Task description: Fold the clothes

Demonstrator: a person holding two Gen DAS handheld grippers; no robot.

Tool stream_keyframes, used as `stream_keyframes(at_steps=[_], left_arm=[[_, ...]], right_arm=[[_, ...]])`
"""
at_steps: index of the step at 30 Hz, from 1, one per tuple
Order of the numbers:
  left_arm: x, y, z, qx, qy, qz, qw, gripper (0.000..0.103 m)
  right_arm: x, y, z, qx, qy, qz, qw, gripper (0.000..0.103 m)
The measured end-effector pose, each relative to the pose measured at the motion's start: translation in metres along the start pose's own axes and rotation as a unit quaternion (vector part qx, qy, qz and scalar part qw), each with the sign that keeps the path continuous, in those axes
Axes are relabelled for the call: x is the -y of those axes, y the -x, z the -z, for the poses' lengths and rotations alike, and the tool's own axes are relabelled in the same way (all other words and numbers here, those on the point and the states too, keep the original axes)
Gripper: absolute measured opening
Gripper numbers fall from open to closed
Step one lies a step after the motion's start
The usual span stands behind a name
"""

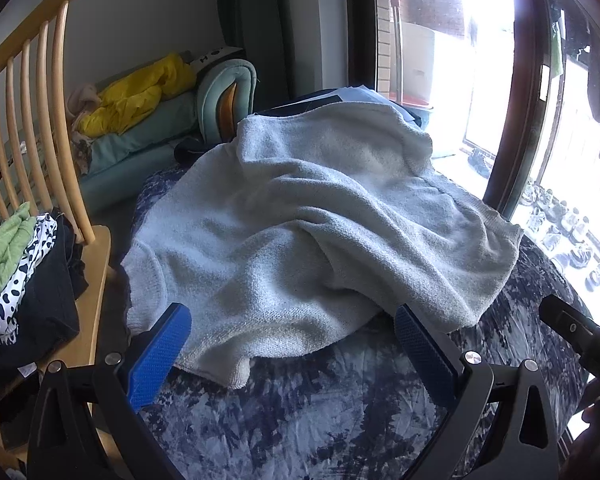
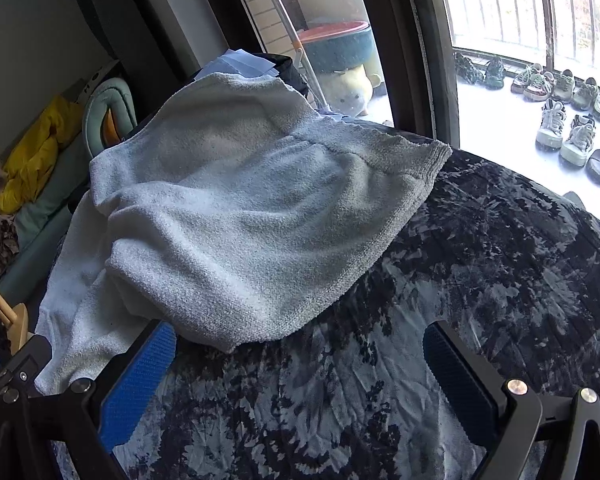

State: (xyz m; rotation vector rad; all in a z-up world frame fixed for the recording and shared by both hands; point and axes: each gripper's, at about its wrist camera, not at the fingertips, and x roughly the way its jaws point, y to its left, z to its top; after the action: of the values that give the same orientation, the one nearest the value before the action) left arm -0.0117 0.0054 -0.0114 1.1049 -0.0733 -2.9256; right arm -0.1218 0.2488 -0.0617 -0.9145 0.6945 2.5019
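Both tongs are spread wide with nothing in them: left tongs hover right at the near hem of the one pale grey knit sweater, right tongs just past its corner. The sweater's lying rumpled on the blue tie-dye bed cover. One wooden chair to the left holds a stack of clothes.
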Motion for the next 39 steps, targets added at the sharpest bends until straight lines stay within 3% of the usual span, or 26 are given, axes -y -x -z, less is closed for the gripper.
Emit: stream_keyframes(at_steps=[11,15,18,21,26,28,29,30,35,39], left_arm=[[-0.005,-0.003,-0.002,-0.005,0.013,-0.008,0.9999,0.103],[-0.012,-0.006,-0.001,-0.014,0.021,-0.029,0.9993,0.1],[-0.022,-0.009,-0.002,-0.031,0.032,-0.026,0.9987,0.096],[-0.044,-0.014,-0.003,-0.055,0.069,0.005,0.9961,0.096],[-0.082,-0.023,-0.002,-0.092,0.139,0.022,0.9858,0.096],[-0.098,-0.028,-0.003,-0.104,0.173,0.025,0.9791,0.094],[-0.104,-0.03,-0.003,-0.108,0.186,0.029,0.9762,0.093],[-0.109,-0.033,-0.003,-0.114,0.198,0.035,0.9728,0.091],[-0.123,-0.047,0.0,-0.157,0.236,0.048,0.9576,0.088],[-0.132,-0.059,0.008,-0.195,0.264,0.061,0.9425,0.088]], right_arm=[[-0.003,-0.001,0.0,-0.003,0.009,-0.002,1.0,0.102],[-0.006,-0.001,0.002,-0.001,0.019,0.002,1.0,0.102],[-0.01,0.0,0.003,0.002,0.031,0.011,0.999,0.102],[-0.016,-0.002,0.007,-0.005,0.051,0.012,0.999,0.102],[-0.038,-0.017,0.015,-0.038,0.104,-0.001,0.994,0.093],[-0.052,-0.028,0.019,-0.058,0.134,-0.008,0.989,0.081],[-0.061,-0.036,0.022,-0.071,0.152,-0.009,0.986,0.067],[-0.07,-0.045,0.026,-0.088,0.169,-0.009,0.982,0.062],[-0.109,-0.087,0.041,-0.157,0.2,-0.049,0.966,0.059],[-0.134,-0.111,0.04,-0.177,0.2,-0.065,0.962,0.059]])
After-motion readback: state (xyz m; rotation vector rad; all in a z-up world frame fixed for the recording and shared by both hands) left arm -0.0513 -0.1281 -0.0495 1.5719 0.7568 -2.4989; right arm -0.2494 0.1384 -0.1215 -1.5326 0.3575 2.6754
